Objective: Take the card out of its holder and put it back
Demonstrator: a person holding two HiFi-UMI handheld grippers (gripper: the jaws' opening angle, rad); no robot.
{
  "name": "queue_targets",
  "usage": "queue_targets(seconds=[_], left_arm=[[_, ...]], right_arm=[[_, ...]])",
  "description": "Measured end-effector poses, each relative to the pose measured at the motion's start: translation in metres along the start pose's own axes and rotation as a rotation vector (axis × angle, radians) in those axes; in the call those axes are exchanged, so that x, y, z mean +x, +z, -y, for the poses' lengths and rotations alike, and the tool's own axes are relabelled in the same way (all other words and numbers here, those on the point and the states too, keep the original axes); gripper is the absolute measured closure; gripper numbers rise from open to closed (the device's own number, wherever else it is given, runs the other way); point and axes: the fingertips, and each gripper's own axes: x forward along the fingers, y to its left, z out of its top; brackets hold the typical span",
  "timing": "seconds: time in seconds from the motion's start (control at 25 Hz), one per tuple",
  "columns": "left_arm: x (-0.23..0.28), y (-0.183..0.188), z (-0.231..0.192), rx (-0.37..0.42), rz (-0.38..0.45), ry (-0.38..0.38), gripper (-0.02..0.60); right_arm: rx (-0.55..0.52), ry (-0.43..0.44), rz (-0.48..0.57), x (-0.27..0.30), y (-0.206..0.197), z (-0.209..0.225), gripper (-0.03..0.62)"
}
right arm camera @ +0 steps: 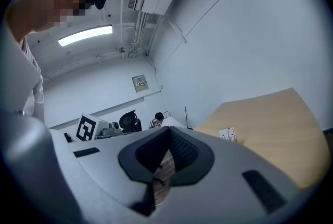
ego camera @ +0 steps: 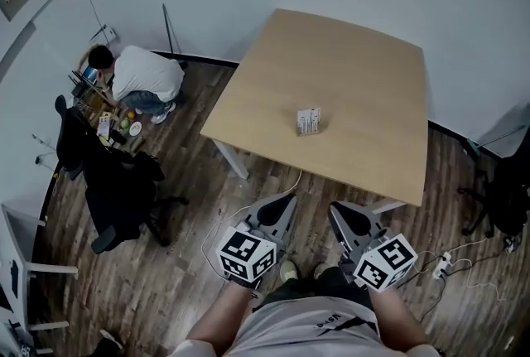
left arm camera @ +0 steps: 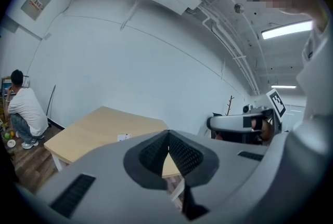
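Left claw (ego camera: 289, 200) and right claw (ego camera: 336, 208) pressed together, empty, with small white card holder (ego camera: 309, 121) well ahead on tan wooden bench (ego camera: 373, 82), seemingly equidistant.

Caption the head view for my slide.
Left gripper and right gripper, both shut, held short of the table bearing the card holder.

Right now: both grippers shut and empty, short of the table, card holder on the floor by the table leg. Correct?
One thing is wrong: the card holder stands on the table, not on the floor, as the head view shows. The rest holds: the left gripper and right gripper are both shut, empty, and short of the table.
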Motion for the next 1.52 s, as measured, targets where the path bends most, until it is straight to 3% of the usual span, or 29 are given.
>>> queue_targets(seconds=[0.48, 0.76, 0.92, 1.08, 1.52], left_arm=[[0.091, -0.013, -0.093, 0.033, -0.078, 0.042, 0.569], [0.159, -0.022, -0.142, 0.079, -0.155, 0.076, 0.569], [0.195, -0.042, -0.165, 0.122, -0.200, 0.043, 0.568], [0.215, -0.077, -0.192, 0.083, -0.263, -0.005, 0.568], [0.263, -0.128, -0.260, 0.131, -0.330, -0.131, 0.566]], right_arm=[[0.003, 0.048, -0.016, 0.093, 0.016, 0.079, 0.582], [0.028, 0.133, -0.037, 0.147, 0.033, 0.136, 0.582], [0.043, 0.159, -0.064, 0.171, 0.027, 0.161, 0.582], [0.076, 0.165, -0.097, 0.184, 0.010, 0.172, 0.582], [0.136, 0.032, -0.113, 0.208, -0.028, 0.195, 0.582]])
